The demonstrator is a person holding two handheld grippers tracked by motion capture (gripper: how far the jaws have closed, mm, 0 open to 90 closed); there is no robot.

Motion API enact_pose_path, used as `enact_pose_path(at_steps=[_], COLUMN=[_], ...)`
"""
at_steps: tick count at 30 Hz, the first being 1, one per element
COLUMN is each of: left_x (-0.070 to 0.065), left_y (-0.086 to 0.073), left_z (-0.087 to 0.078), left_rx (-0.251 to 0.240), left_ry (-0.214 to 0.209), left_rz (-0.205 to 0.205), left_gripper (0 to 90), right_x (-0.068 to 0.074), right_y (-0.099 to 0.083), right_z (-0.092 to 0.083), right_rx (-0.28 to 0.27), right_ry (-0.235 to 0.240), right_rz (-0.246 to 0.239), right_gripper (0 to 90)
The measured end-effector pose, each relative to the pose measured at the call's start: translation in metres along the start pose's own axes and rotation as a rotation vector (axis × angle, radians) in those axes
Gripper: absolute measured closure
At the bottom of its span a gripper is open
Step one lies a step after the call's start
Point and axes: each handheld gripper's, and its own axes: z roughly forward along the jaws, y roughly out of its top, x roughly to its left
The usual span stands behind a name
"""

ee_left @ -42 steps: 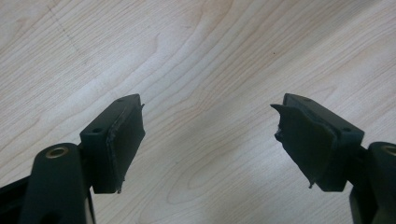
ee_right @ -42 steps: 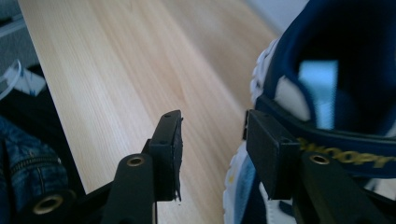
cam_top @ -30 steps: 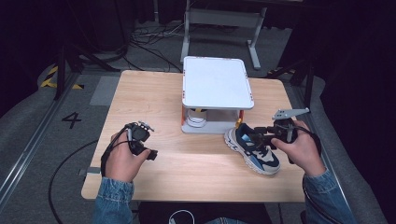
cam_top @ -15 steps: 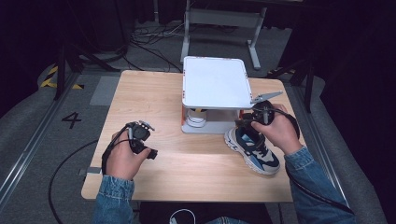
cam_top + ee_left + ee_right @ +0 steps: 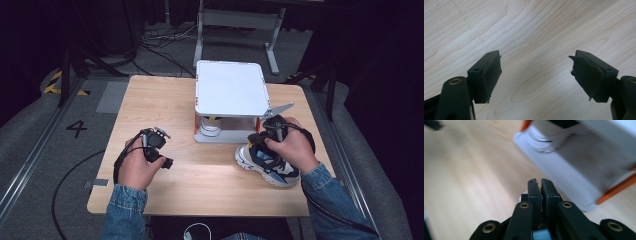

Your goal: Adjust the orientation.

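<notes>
A white, blue and black sneaker [image 5: 270, 169] lies on the wooden table [image 5: 160, 100], just in front of a white raised stand [image 5: 230, 90]. My right gripper [image 5: 260, 137] is at the sneaker's upper end by the stand's front edge. In the right gripper view its jaws [image 5: 541, 183] are shut on a thin yellowish bit of the sneaker, with the stand's white base [image 5: 564, 167] blurred just beyond. My left gripper [image 5: 165, 162] rests low over bare wood at the table's left. Its jaws [image 5: 535, 58] are wide open with nothing between them.
The stand has orange posts [image 5: 616, 188] and a white round object [image 5: 210, 128] under its top plate. Bare wood lies between the two hands. Cables and a metal frame [image 5: 235, 22] are on the floor behind the table.
My right hand has moved left and forward from the sneaker's right side to its upper end by the stand. The left hand has stayed put.
</notes>
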Motion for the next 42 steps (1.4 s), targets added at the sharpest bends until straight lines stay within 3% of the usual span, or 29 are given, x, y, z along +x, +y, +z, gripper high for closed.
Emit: enact_pose_path(at_steps=[4, 8, 13, 15, 17, 19, 22, 24, 26, 29, 32, 36, 39, 42], left_x=[-0.003, -0.008, -0.012, -0.013, -0.014, -0.014, -0.014, -0.014, -0.014, -0.015, -0.015, -0.016, -0.016, -0.014], left_y=[0.007, 0.014, 0.025, 0.028, 0.030, 0.032, 0.033, 0.034, 0.034, 0.035, 0.036, 0.036, 0.033, 0.028], left_z=[0.003, 0.005, 0.006, 0.007, 0.008, 0.009, 0.010, 0.011, 0.012, 0.012, 0.012, 0.013, 0.014, 0.011], left_rx=[0.003, 0.005, -0.003, -0.007, -0.008, -0.009, -0.005, 0.004, 0.002, 0.002, 0.003, -0.001, 0.002, 0.000], left_ry=[-0.002, -0.015, -0.022, -0.024, -0.026, -0.031, -0.029, -0.034, -0.031, -0.034, -0.031, -0.033, -0.040, -0.033], left_rz=[0.013, 0.030, 0.056, 0.062, 0.073, 0.072, 0.074, 0.072, 0.078, 0.074, 0.076, 0.076, 0.074, 0.059], left_gripper=[23.6, 23.6, 23.6, 23.6, 23.6, 23.6, 23.6, 23.5, 23.5, 23.4, 23.4, 23.6, 23.6, 23.6], right_x=[0.027, 0.045, 0.069, 0.072, 0.074, 0.071, 0.056, 0.042, 0.029, 0.017, 0.012, 0.012, 0.013, 0.003], right_y=[-0.015, -0.028, -0.041, -0.045, -0.046, -0.047, -0.052, -0.060, -0.069, -0.079, -0.084, -0.083, -0.079, -0.077], right_z=[-0.015, -0.022, -0.023, -0.016, -0.018, -0.029, -0.049, -0.058, -0.059, -0.050, -0.037, -0.031, -0.036, -0.041], right_rx=[0.016, 0.052, 0.173, 0.166, 0.145, 0.107, 0.051, 0.062, 0.105, 0.171, 0.236, 0.282, 0.308, 0.287], right_ry=[0.082, 0.141, 0.159, 0.174, 0.164, 0.135, 0.048, -0.059, -0.124, -0.132, -0.111, -0.097, -0.139, -0.167], right_rz=[-0.027, -0.039, -0.094, -0.103, -0.115, -0.120, -0.056, 0.006, 0.060, 0.133, 0.170, 0.169, 0.107, 0.047], right_gripper=[86.3, 86.3, 86.1, 82.1, 72.3, 66.1, 56.4, 51.4, 50.2, 51.2, 56.6, 69.5, 74.0, 74.9])
